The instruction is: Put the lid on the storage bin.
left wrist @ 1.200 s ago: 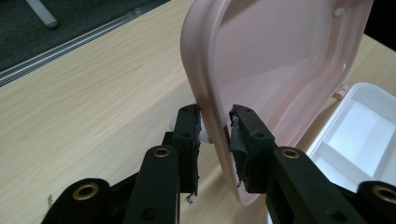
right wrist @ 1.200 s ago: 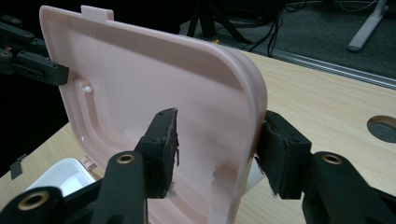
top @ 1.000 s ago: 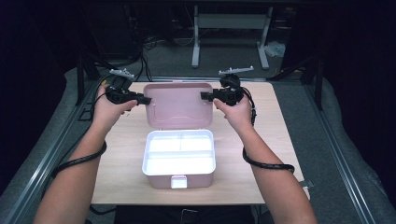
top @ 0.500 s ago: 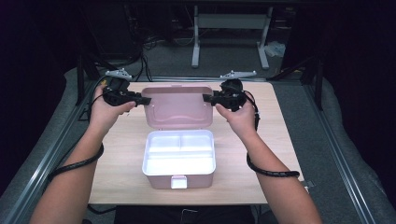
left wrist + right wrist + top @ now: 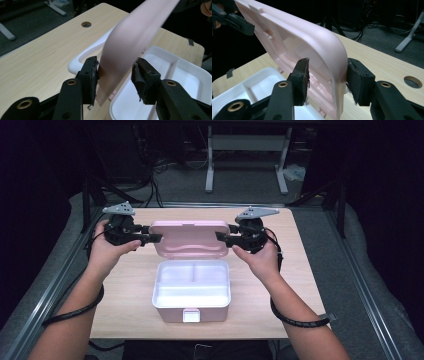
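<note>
Your left claw (image 5: 113,80) is straddling one short end of the pink lid (image 5: 130,42); one pad is pressing the lid's face, while the other jaw is standing just off it, so whether the claw is truly clenched on the lid cannot be told. Your right claw (image 5: 327,80) is sitting astride the opposite end of the lid (image 5: 312,57), its jaws flanking the rounded corner rim, one pad near the ribbed inner side and the other close against the outer edge; here too a firm grasp cannot be told.

From the high view, your left claw (image 5: 152,238) and right claw (image 5: 220,236) are facing each other across the lid (image 5: 189,239), and you are holding it between them, above the desk (image 5: 300,270) and tilted, its lower edge hanging over the far rim of the white box (image 5: 191,291). Your hands are wrapping the claw bodies at either side, with the cables trailing back along your forearms.

The box is lying open near the middle of the desk, toward the near edge, showing a divider that is splitting its inside into compartments. A pink latch (image 5: 190,315) is sitting on its near wall. A round hole (image 5: 86,24) is showing in the desk top in the left claw view.
</note>
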`<state>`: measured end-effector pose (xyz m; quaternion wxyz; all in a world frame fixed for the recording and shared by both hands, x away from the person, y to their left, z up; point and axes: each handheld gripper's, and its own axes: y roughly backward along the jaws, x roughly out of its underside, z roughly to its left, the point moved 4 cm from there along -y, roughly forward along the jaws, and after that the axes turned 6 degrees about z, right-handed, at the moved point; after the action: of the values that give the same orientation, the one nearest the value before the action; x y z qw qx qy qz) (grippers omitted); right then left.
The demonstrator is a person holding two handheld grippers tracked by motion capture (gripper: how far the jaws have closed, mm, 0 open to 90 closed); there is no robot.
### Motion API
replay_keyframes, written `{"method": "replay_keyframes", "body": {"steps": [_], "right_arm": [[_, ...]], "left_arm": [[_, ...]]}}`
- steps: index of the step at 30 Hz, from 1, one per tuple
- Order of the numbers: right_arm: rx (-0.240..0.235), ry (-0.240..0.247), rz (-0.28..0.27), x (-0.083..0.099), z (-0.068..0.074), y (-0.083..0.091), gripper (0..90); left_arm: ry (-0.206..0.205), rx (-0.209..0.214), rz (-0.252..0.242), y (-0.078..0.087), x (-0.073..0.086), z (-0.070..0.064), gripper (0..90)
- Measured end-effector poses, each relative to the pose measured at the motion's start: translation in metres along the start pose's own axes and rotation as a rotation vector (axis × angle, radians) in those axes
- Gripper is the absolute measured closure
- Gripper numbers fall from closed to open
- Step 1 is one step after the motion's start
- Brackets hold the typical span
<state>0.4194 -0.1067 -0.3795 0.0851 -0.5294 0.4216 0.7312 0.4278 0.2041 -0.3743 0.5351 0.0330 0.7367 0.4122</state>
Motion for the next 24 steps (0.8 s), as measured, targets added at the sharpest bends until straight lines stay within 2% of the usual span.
{"method": "replay_keyframes", "body": {"steps": [2,4,9,12,16,19,22,24], "right_arm": [[-0.032,0.002,0.018,0.006,0.005,0.003,52.9],[-0.023,0.003,0.024,0.007,0.006,0.005,52.8],[-0.058,-0.012,0.053,0.011,0.010,0.011,52.5],[-0.061,-0.022,0.080,0.016,0.011,0.014,52.1],[-0.077,-0.029,0.100,0.023,0.014,0.019,52.0],[-0.089,-0.029,0.110,0.031,0.018,0.022,51.3],[-0.088,-0.016,0.121,0.039,0.022,0.024,50.0],[-0.075,0.010,0.128,0.045,0.027,0.026,48.9]], "left_arm": [[-0.008,0.005,0.010,0.000,0.002,-0.004,55.2],[-0.020,0.005,0.018,0.001,0.003,-0.009,54.9],[-0.036,0.016,0.019,0.006,0.004,-0.019,54.2],[-0.061,-0.006,0.033,0.007,0.006,-0.026,53.9],[-0.070,-0.007,0.022,0.010,0.011,-0.033,50.7],[-0.089,-0.021,0.036,0.010,0.018,-0.040,48.1],[-0.118,-0.042,0.053,0.011,0.025,-0.048,46.7],[-0.123,-0.045,0.071,0.011,0.030,-0.051,43.8]]}}
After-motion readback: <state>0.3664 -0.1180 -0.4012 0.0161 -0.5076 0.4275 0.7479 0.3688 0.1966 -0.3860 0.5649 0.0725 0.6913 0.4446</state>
